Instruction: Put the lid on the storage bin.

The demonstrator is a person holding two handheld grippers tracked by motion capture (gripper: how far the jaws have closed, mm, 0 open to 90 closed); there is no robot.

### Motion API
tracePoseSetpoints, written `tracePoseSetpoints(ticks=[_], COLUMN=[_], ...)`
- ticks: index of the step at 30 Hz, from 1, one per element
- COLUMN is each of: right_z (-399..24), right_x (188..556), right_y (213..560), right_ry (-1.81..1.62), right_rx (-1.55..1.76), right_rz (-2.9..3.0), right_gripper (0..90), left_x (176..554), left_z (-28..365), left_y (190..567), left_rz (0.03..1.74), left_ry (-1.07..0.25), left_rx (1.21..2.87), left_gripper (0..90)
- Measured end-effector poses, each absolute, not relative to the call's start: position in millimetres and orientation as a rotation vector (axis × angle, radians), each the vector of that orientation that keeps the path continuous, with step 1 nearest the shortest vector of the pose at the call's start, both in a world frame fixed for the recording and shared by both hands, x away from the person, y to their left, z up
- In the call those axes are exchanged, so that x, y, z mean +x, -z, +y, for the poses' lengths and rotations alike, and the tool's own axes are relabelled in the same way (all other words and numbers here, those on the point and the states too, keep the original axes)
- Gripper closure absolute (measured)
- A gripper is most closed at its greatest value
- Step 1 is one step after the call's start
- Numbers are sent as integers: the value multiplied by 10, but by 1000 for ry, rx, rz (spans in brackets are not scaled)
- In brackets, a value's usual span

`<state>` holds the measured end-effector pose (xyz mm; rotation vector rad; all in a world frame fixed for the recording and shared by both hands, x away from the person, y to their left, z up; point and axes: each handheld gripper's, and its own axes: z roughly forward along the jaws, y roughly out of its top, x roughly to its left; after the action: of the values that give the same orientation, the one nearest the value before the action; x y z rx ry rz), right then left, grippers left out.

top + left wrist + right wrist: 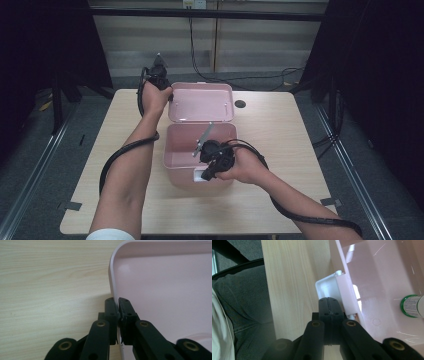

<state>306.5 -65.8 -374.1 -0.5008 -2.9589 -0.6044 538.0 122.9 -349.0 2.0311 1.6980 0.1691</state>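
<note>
A pink plastic box (172,167) stands on the table with its lid (200,102) swung open and lying back behind it. My left gripper (168,94) is at the lid's far left corner. In the left gripper view the jaws of this gripper (117,305) are shut on the lid's thin rim (111,277). My right gripper (206,175) is at the box's front wall, next to the white latch (198,175). Its jaws (329,305) are pressed together with nothing between them, just below the latch (327,287). A green-rimmed round container (412,306) lies inside the box (382,277).
The light wooden table (280,145) has a small dark hole (240,104) right of the lid. Dark curtains flank both sides, and cables run on the floor behind. The person's lap in grey trousers (244,305) is beside the table's near edge.
</note>
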Motion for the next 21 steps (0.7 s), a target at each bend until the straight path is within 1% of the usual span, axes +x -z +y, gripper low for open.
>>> tracePoseSetpoints(ticks=[9, 21], right_z=[-647, -646], right_x=[3064, 3082], right_y=[3747, 3740], right_ry=[611, 612], right_rx=[-489, -512], right_rz=[-2964, -2958], right_gripper=[900, 900], left_x=[5307, 5235], left_z=[1247, 1271], left_y=[3377, 3180], left_rz=[1678, 1656], left_ry=[-205, -201], left_rx=[2024, 2036], left_gripper=[869, 878])
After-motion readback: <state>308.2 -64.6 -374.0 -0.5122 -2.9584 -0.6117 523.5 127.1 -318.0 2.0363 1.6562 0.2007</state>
